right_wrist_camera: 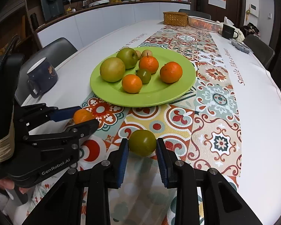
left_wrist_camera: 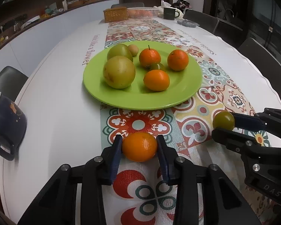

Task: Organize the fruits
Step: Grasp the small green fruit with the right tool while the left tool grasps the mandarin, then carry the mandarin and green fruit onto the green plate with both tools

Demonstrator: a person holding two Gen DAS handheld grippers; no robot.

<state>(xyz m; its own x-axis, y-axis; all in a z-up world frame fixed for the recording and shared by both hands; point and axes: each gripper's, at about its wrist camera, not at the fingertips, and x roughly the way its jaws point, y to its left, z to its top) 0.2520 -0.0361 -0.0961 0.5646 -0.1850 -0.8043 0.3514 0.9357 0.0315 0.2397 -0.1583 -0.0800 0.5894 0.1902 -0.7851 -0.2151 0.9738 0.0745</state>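
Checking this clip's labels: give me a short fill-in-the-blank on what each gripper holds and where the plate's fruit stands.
1. The left gripper is shut on an ____ fruit.
2. The right gripper is shut on a small ____ fruit.
3. The green plate carries ____ orange fruits.
Missing words: orange; green; three

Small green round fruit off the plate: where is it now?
The small green round fruit sits clamped in the right claw, over the patterned table runner, short of the lime-green plate.
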